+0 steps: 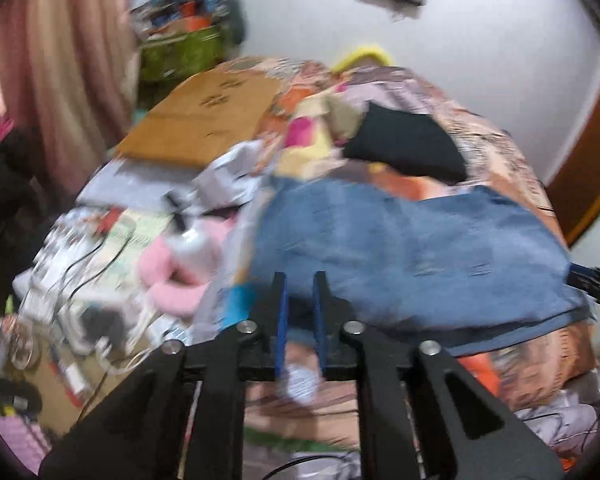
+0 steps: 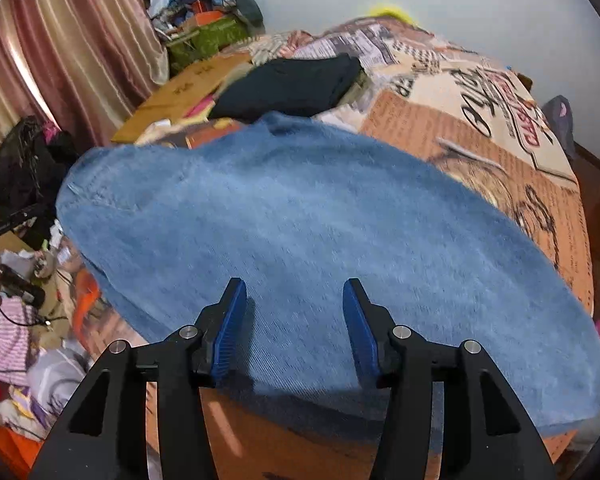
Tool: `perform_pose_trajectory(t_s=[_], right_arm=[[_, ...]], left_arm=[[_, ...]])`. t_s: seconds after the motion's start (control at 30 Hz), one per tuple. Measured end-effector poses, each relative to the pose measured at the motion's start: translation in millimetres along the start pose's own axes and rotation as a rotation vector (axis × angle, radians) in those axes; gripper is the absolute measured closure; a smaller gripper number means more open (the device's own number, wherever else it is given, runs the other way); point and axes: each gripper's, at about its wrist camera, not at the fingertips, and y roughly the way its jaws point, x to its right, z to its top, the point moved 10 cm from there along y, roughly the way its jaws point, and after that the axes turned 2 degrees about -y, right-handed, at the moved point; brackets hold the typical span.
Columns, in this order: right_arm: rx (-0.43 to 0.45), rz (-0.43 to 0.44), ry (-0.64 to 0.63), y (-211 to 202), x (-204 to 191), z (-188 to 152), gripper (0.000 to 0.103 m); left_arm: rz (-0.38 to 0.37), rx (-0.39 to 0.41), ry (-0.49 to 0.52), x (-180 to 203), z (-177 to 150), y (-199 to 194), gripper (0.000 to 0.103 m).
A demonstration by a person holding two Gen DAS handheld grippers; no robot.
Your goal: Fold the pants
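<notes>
The pants [image 2: 308, 240], blue denim, lie spread flat on the bed [image 2: 480, 128], seemingly already doubled over. Denim like this looks soft but fairly heavy, likely to drape and hold a crease; an edge or corner seems the best hold. The right gripper [image 2: 294, 292] hovers over the pants' near edge, jaws wide and empty. The left gripper [image 1: 300, 280] sits at the pants' near edge, jaws narrow; whether cloth is pinched I cannot tell. Beyond the pants lies a dark folded garment [image 2: 292, 84], clear of the fold.
</notes>
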Motion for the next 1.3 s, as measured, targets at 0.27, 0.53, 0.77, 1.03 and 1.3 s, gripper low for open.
perform_pose_trajectory(t_s=[0.27, 0.53, 0.77, 1.03, 1.3], right_arm=[[-0.022, 0.044, -0.063, 27.5, -33.8, -4.8, 0.052], [-0.025, 0.104, -0.064, 10.2, -30.9, -18.5, 0.050], [0.016, 0.030, 0.013, -14.0, 14.7, -20.4, 0.052], [0.117, -0.175, 0.259, -74.0, 145.4, -51.6, 0.051], [0.131, -0.447, 0.543, -132.6, 278.6, -148.1, 0.050]], left_arm=[[-0.062, -0.143, 0.183, 78.5, -37.3, 55.8, 0.065], [-0.050, -0.176, 0.195, 81.5, -78.2, 56.8, 0.066], [-0.031, -0.131, 0.172, 80.6, -25.5, 40.5, 0.066], [-0.074, -0.080, 0.235, 161.5, 41.3, 59.8, 0.057], [-0.156, -0.200, 0.317, 271.6, 27.3, 110.2, 0.055]])
